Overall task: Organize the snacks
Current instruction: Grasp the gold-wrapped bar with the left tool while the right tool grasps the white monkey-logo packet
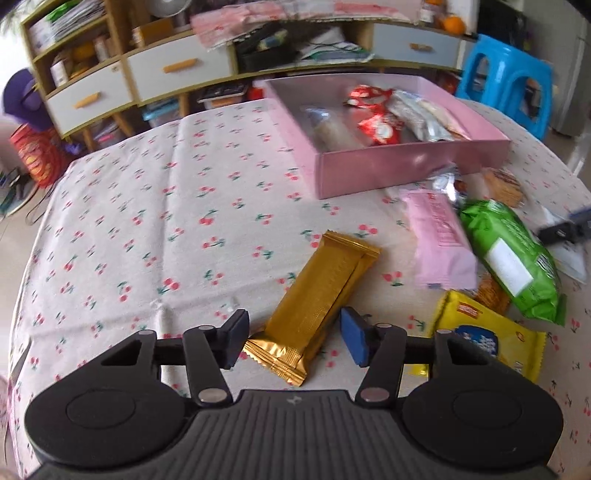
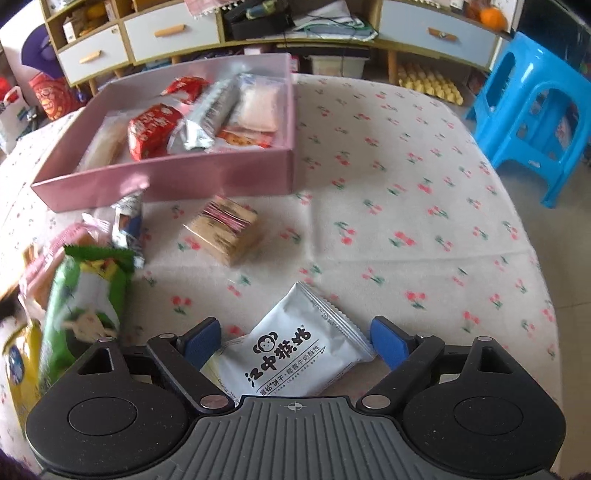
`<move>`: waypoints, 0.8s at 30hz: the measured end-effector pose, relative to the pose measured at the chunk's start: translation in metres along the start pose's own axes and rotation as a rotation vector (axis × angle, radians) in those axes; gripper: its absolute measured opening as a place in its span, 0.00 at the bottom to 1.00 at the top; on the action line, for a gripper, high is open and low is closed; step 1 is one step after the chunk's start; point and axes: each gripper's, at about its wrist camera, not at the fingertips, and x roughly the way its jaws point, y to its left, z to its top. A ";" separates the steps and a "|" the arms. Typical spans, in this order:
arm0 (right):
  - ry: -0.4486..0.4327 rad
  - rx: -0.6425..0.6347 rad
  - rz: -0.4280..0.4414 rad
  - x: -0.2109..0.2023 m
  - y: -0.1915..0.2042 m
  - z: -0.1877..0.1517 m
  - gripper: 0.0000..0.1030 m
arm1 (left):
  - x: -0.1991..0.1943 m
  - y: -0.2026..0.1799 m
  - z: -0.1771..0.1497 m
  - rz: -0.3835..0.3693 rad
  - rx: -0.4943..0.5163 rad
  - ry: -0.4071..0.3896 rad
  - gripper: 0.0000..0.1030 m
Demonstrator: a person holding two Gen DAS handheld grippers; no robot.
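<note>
left gripper [image 1: 293, 341] wide open, gold snack bar [image 1: 314, 306] lying between its fingers on the table | right gripper [image 2: 293, 345] wide open around white cookie pack [image 2: 291, 354] | pink box [image 2: 166, 177] holds snacks

Setting: a lived-in home, likely a living room. A table [image 2: 424, 206] at centre carries a cherry-print cloth, a domestic covering. At 12 o'clock stands a low wooden sideboard [image 1: 162, 70] with white drawers and tan handles; its open shelves are stuffed with papers, bottles and boxes. A pink cloth [image 1: 258, 18] lies across its top. At 1 o'clock an orange [image 1: 453, 24] rests on the sideboard. At 2 o'clock sits a blue plastic stool [image 2: 535, 110] on a pale tiled floor. An egg tray [image 2: 428, 83] lies under the sideboard. At 10 o'clock red festive lanterns [image 1: 35, 158] rest on the floor.
</note>
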 end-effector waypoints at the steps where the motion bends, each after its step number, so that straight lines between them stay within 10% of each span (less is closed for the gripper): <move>1: 0.004 0.006 -0.007 -0.002 -0.005 -0.001 0.87 | 0.000 0.002 0.000 -0.004 -0.013 0.004 0.50; 18: 0.017 0.114 0.061 -0.013 -0.020 -0.004 0.87 | 0.005 -0.001 0.004 -0.049 -0.063 0.004 0.52; 24: -0.085 0.133 0.133 -0.030 -0.026 0.002 0.87 | 0.003 0.000 0.007 -0.105 -0.094 0.001 0.35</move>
